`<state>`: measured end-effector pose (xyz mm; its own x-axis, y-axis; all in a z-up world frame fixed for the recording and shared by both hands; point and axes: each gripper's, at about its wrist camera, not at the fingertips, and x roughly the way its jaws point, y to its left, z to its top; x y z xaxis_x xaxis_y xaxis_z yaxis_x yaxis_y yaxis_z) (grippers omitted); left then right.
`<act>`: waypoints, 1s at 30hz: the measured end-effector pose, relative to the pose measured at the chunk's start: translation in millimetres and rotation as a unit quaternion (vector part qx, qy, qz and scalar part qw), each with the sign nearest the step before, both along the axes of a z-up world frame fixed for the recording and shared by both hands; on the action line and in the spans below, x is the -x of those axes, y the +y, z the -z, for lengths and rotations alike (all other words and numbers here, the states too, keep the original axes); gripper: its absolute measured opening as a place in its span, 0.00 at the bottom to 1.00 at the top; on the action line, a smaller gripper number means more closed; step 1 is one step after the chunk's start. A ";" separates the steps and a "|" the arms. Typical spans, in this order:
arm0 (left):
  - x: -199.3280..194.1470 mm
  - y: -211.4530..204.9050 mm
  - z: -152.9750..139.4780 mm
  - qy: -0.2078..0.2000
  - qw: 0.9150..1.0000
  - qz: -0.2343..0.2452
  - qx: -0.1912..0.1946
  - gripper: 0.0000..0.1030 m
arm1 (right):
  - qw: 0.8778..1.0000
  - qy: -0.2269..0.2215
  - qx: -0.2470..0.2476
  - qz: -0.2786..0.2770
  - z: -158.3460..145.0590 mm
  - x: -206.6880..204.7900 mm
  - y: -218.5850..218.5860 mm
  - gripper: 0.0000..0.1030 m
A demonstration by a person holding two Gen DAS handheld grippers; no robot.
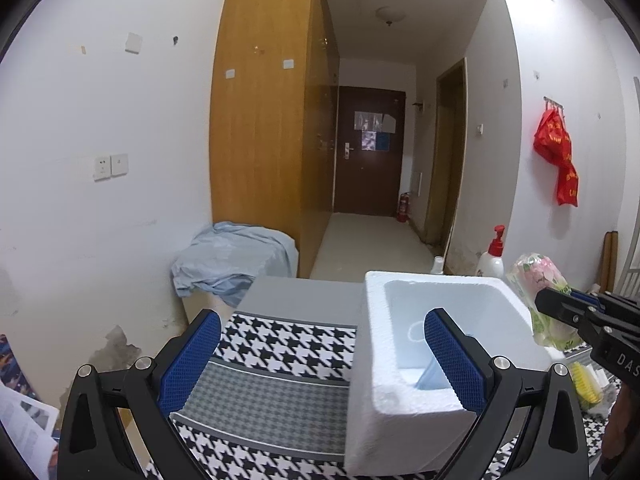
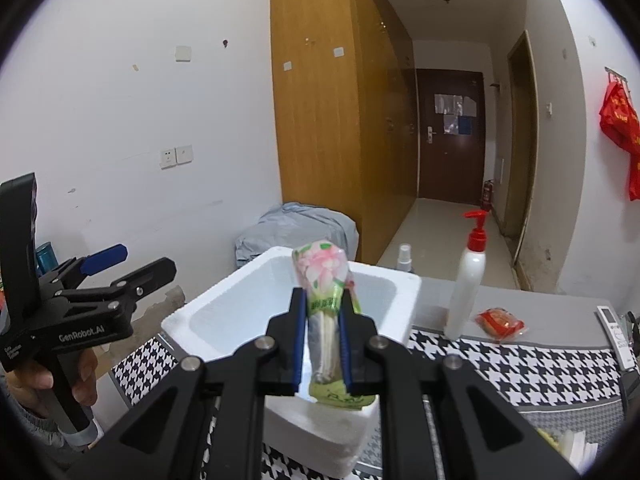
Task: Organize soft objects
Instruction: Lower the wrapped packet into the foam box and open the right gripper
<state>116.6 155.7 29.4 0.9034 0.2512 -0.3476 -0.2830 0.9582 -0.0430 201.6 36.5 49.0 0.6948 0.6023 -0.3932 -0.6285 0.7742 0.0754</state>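
Right tongs [image 2: 322, 344] clamp our floral soft pack [image 2: 326, 304] above foam box [image 2: 224, 312] at worktop's [image 2: 540, 364] left edge | left tongs [image 1: 322, 364] gaping, empty | step: carrying to box | next: lower inside, release

So we've got two fisheye cams, one riding on each handheld gripper, both looking forward along the fingers and tilted a bit down. Our left one sits close over the white foam box [image 1: 448, 344] on the black-and-white houndstooth tablecloth [image 1: 280, 344], facing the hallway. Our right one sits further right, just behind the same box [image 2: 248, 312]. Both views share the box, the tall wooden wardrobe [image 1: 260, 120], the dark brown door [image 1: 368, 148] and the red-capped white pump bottle [image 2: 468, 280].
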 end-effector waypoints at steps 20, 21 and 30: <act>15.6 18.1 6.0 0.009 1.000 -0.014 0.007 0.99 | 0.999 0.030 0.006 -0.026 5.6 -18.5 28.8 0.18; 16.2 19.0 5.9 0.008 1.000 -0.016 0.008 0.99 | 0.999 0.032 0.005 -0.027 5.7 -19.4 29.0 0.20; 16.6 23.3 6.7 0.009 1.000 -0.013 0.018 0.99 | 1.000 0.016 0.002 -0.024 2.3 -10.4 28.5 0.86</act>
